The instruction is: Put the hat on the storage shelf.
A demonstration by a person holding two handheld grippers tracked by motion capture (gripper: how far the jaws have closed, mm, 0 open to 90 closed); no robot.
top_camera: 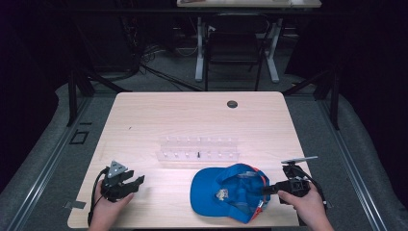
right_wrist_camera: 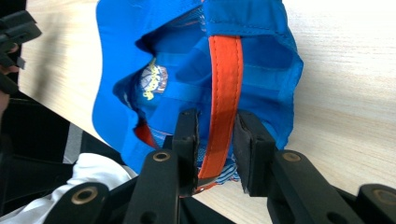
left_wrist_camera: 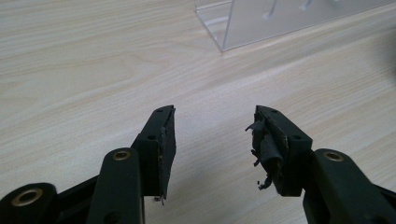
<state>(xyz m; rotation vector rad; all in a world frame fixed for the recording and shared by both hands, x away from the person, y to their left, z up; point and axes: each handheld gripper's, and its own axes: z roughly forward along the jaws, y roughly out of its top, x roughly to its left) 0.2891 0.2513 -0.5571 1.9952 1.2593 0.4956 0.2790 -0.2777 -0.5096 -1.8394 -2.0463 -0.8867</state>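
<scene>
Right gripper view: the orange strap (right_wrist_camera: 224, 88) of the blue cap (right_wrist_camera: 140, 56) is bracketed by the right gripper (right_wrist_camera: 215, 135), seemingly ready for lifting. Farther off, the left gripper (left_wrist_camera: 212, 140) is held wide apart, empty, short of the clear rack (top_camera: 198, 148).

Your blue cap (top_camera: 226, 192) lies upside down at the near edge of the tabletop (top_camera: 192, 115), its opening turned up so you can see the inner lining and a small printed label. Its brim points to your left, and its orange strap (right_wrist_camera: 225, 93) runs across the back opening at your right.
</scene>
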